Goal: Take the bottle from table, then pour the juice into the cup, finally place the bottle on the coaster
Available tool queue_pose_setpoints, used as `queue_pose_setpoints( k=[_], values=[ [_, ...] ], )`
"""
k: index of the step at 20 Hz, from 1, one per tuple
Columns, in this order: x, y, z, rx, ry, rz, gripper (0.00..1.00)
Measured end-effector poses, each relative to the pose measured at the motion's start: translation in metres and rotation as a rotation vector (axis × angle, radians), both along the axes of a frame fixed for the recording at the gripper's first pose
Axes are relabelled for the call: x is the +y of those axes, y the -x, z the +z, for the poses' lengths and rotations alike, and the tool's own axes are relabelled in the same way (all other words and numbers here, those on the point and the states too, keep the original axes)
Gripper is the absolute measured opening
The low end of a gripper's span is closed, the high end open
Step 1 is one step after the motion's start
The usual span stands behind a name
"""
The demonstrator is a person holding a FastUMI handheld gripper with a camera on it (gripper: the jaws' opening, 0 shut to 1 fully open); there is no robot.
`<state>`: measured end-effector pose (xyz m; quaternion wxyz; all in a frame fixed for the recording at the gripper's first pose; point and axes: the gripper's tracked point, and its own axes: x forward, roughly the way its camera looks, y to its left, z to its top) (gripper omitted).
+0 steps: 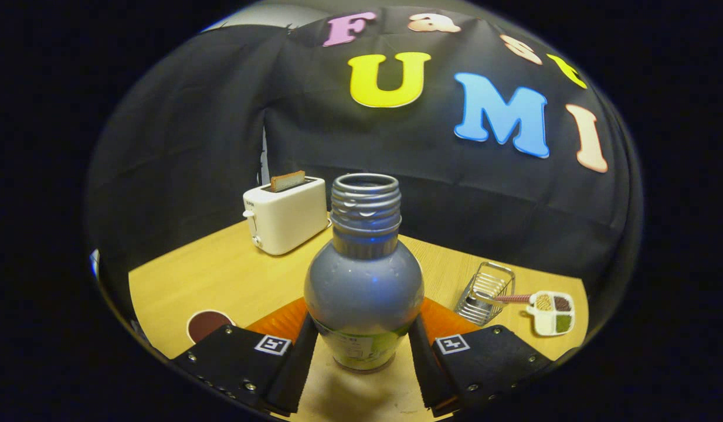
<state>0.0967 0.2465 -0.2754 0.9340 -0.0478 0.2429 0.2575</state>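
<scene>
The gripper [362, 346] is clamping the uncapped bottle [364, 281] upright between both fingers, above the wooden table [220, 275]. The cup [207, 324] is sitting just beside the left finger, a toaster [285, 215] standing beyond.

I have the bottle [364, 281] standing upright between the fingers, one pressed against each side of its lower body. It is a bulbous, greyish translucent bottle with a narrower threaded neck; the cap is off and the mouth is open. A pale green label wraps its lower part, and I can't make out anything on it. The cup [207, 324] sits on the bench beside the near finger on one side, a white rim around dark brown contents. I see an orange coaster [285, 321] lying flat on the bench just behind the bottle, showing on both sides of it.
</scene>
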Motion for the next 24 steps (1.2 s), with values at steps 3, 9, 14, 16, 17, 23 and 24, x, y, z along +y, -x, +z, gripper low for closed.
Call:
queue_pose_setpoints(
  k=[3,9,14,16,17,23,24],
  values=[
    [-0.002,-0.007,-0.013,0.054,-0.062,-0.021,0.75],
    [-0.003,-0.019,-0.042,0.081,-0.055,-0.038,0.75],
    [-0.008,-0.022,-0.069,0.109,-0.036,-0.071,0.75],
    [-0.006,-0.02,-0.072,0.103,-0.038,-0.064,0.75],
    [-0.004,-0.021,-0.072,0.09,-0.031,-0.062,0.75],
    [0.0,-0.023,-0.074,0.042,-0.011,-0.048,0.75],
    [-0.001,-0.023,-0.073,0.038,-0.022,-0.054,0.76]
  ],
)
